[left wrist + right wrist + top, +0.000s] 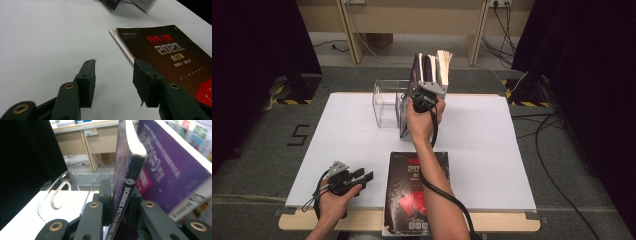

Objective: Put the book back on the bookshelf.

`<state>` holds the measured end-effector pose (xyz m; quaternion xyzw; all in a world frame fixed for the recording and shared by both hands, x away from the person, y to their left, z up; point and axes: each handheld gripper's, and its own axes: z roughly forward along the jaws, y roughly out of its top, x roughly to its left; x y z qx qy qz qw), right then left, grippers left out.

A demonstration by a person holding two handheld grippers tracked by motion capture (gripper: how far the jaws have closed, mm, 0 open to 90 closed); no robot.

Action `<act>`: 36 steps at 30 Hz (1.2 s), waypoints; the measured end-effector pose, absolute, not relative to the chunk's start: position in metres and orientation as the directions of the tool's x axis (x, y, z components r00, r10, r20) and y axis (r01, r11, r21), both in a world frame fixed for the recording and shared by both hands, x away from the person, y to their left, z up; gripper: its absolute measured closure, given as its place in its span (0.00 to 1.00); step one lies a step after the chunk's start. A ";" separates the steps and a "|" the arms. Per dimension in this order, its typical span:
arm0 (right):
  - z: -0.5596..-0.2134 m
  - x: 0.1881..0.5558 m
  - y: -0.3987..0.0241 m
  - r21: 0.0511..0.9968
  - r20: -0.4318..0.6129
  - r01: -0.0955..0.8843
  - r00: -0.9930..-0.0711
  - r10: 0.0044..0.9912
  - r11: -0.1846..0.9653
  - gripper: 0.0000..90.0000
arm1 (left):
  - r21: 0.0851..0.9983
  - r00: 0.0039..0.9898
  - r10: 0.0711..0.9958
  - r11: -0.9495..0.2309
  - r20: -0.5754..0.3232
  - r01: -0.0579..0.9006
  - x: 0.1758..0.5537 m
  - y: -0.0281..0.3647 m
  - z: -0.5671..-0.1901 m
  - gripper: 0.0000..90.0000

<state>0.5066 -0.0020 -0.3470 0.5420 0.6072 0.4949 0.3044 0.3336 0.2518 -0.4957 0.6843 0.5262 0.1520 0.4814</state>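
A purple magazine (pixel 122 165) with "Science Fiction World" on its spine stands on edge between the jaws of my right gripper (pixel 120 195), whose pads lie against both of its faces. From the high view, that gripper (pixel 421 100) is at the clear acrylic book holder (pixel 384 105), beside several upright books (pixel 434 67). A black magazine (pixel 417 190) with red and white print lies flat at the table's near edge. My left gripper (pixel 364 174) rests low over the white tabletop to its left. It (pixel 113 72) is open with nothing between the jaws, and the black magazine (pixel 172 55) lies just to the right.
The white tabletop (pixel 342 135) covers a wooden table. The clear holder's curved end (pixel 57 195) stands left of the held magazine. Black curtains flank the table, cables run along the floor at the right, and a wooden desk stands behind.
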 end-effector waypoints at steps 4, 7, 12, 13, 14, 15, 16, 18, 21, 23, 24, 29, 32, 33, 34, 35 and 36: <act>-0.349 0.503 -0.009 0.918 0.173 0.389 -0.218 0.961 -0.077 0.85 | 0.818 0.401 0.866 0.015 -0.298 0.575 0.333 0.251 -0.496 0.58; -0.350 0.498 -0.013 0.916 0.183 0.393 -0.223 0.958 -0.084 0.84 | 0.819 0.403 0.866 0.014 -0.297 0.574 0.333 0.251 -0.496 0.58; -0.347 0.482 -0.020 0.924 0.189 0.371 -0.228 0.955 -0.094 0.80 | 0.820 0.404 0.866 0.013 -0.296 0.573 0.333 0.251 -0.496 0.58; -0.347 0.477 -0.022 0.923 0.200 0.370 -0.227 0.953 -0.105 0.80 | 0.820 0.404 0.866 0.012 -0.295 0.573 0.332 0.251 -0.496 0.58; -0.347 0.472 -0.025 0.921 0.213 0.371 -0.226 0.950 -0.119 0.81 | 0.820 0.404 0.866 0.013 -0.296 0.573 0.332 0.251 -0.496 0.58; -0.348 0.468 -0.027 0.918 0.227 0.374 -0.227 0.947 -0.131 0.82 | 0.819 0.404 0.866 0.013 -0.296 0.573 0.333 0.251 -0.496 0.58; -0.349 0.464 -0.029 0.919 0.224 0.374 -0.229 0.947 -0.127 0.83 | 0.819 0.403 0.866 0.013 -0.296 0.573 0.333 0.251 -0.496 0.58; -0.351 0.458 -0.034 0.917 0.242 0.369 -0.219 0.945 -0.149 0.86 | 0.820 0.403 0.866 0.014 -0.296 0.572 0.332 0.251 -0.496 0.58; -0.352 0.455 -0.039 0.912 0.260 0.377 -0.219 0.940 -0.164 0.92 | 0.822 0.402 0.867 0.014 -0.294 0.570 0.332 0.251 -0.495 0.58; -0.352 0.456 -0.041 0.905 0.271 0.390 -0.224 0.936 -0.168 0.95 | 0.821 0.403 0.866 0.015 -0.295 0.571 0.332 0.251 -0.496 0.58; -0.352 0.457 -0.041 0.905 0.268 0.391 -0.224 0.937 -0.166 0.96 | 0.821 0.403 0.866 0.014 -0.295 0.571 0.332 0.250 -0.496 0.58; -0.350 0.462 -0.042 0.901 0.272 0.401 -0.219 0.937 -0.167 1.00 | 0.822 0.404 0.866 0.014 -0.295 0.570 0.332 0.251 -0.496 0.58; -0.349 0.464 -0.041 0.901 0.271 0.400 -0.215 0.938 -0.169 1.00 | 0.822 0.405 0.866 0.014 -0.295 0.569 0.332 0.251 -0.496 0.58; -0.348 0.465 -0.041 0.899 0.276 0.403 -0.213 0.937 -0.174 1.00 | 0.823 0.405 0.865 0.015 -0.295 0.568 0.332 0.251 -0.495 0.58; -0.348 0.466 -0.042 0.896 0.282 0.406 -0.210 0.936 -0.178 1.00 | 0.823 0.405 0.865 0.015 -0.295 0.568 0.332 0.251 -0.495 0.58; -0.347 0.467 -0.042 0.898 0.279 0.404 -0.209 0.937 -0.177 0.99 | 0.824 0.406 0.865 0.014 -0.294 0.567 0.332 0.251 -0.495 0.58; -0.347 0.467 -0.042 0.896 0.280 0.407 -0.206 0.938 -0.178 0.98 | 0.824 0.407 0.865 0.014 -0.294 0.567 0.332 0.251 -0.495 0.58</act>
